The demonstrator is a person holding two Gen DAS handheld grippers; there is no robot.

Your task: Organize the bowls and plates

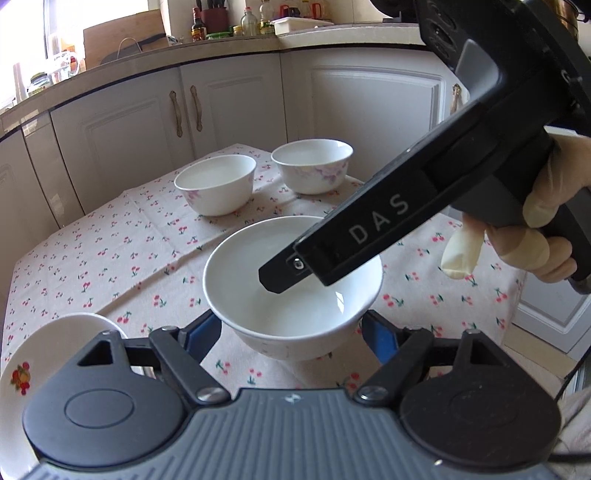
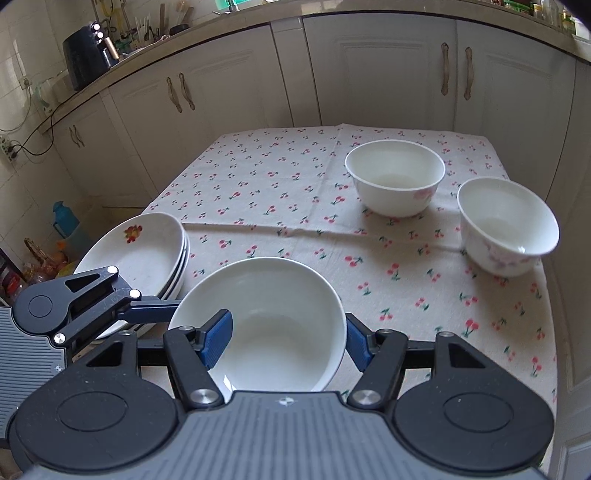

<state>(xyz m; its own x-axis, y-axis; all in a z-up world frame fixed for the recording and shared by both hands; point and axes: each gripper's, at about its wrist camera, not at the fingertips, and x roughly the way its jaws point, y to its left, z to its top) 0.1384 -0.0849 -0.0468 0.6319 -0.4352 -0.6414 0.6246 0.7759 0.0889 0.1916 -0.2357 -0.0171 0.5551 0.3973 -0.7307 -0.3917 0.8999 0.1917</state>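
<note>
A plain white bowl sits between both grippers over the cherry-print tablecloth. My left gripper is shut on it, blue pads pressed on its outer walls. My right gripper is shut on the same bowl, one pad inside and the other outside the right wall. In the left wrist view its fingertip dips into the bowl. Two flowered bowls stand at the far right of the table. A stack of plates with a fruit print lies at the left edge.
White kitchen cabinets wrap around the table's far side, with a cluttered counter above. A gloved hand holds the right gripper's handle. Bare cloth stretches across the table's back left. Bottles and bags stand on the floor at left.
</note>
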